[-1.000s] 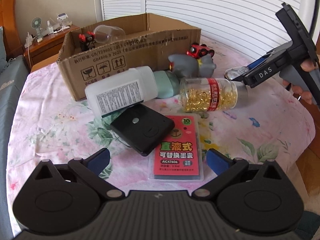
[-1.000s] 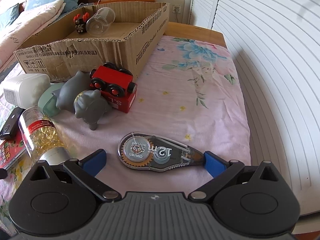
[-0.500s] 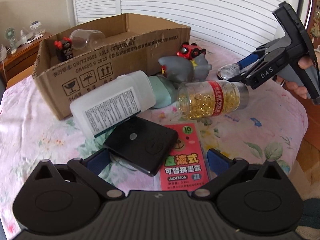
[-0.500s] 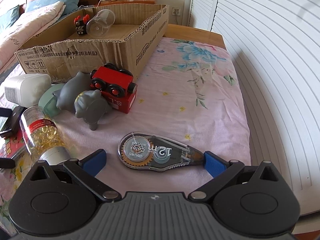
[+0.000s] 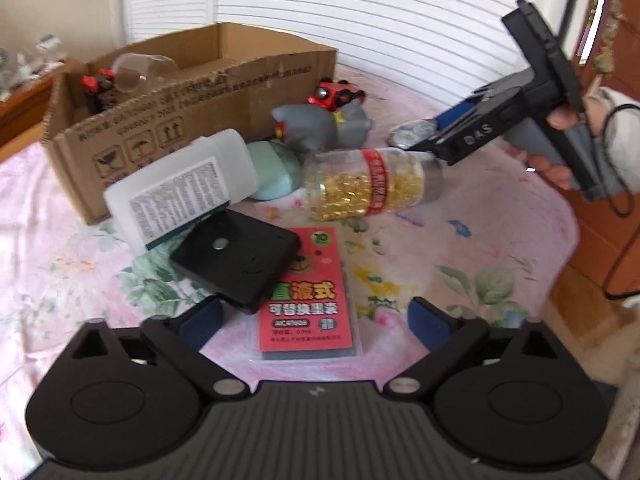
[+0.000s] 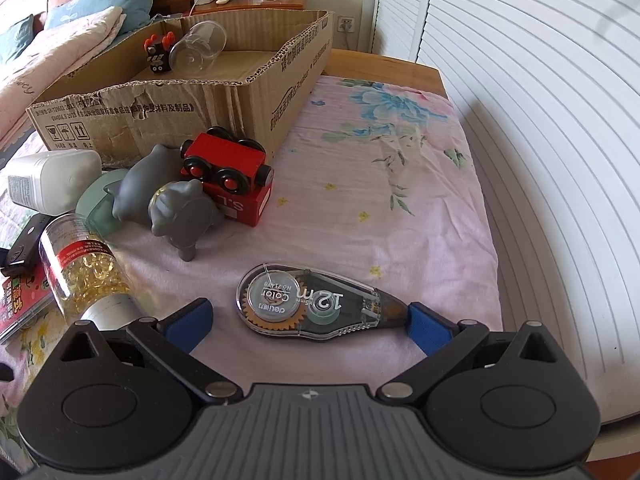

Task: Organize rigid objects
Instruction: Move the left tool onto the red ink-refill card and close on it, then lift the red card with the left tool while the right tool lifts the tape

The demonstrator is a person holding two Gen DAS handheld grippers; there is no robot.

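Note:
My right gripper (image 6: 308, 318) is open, its blue pads either side of a clear correction tape dispenser (image 6: 316, 304) lying on the pink cloth. My left gripper (image 5: 316, 316) is open over a red card pack (image 5: 310, 296) and a black flat case (image 5: 236, 254). A pill bottle of gold capsules (image 5: 368, 186) lies beyond, also seen in the right wrist view (image 6: 86, 270). A white bottle (image 5: 180, 186), a grey toy (image 6: 176, 204) and a red toy train (image 6: 226, 174) lie before the cardboard box (image 6: 188, 108). The right gripper shows in the left wrist view (image 5: 420, 136).
The box holds a clear cup (image 6: 198, 48) and a small black-and-red toy (image 6: 158, 54). A teal lid (image 5: 276, 174) lies by the white bottle. White shutter doors (image 6: 540, 120) run along the right. The table's edge drops off at the right (image 5: 568, 248).
My left gripper has moved in and turned right, so the black case and red card pack sit closer between its pads. The right gripper has barely moved.

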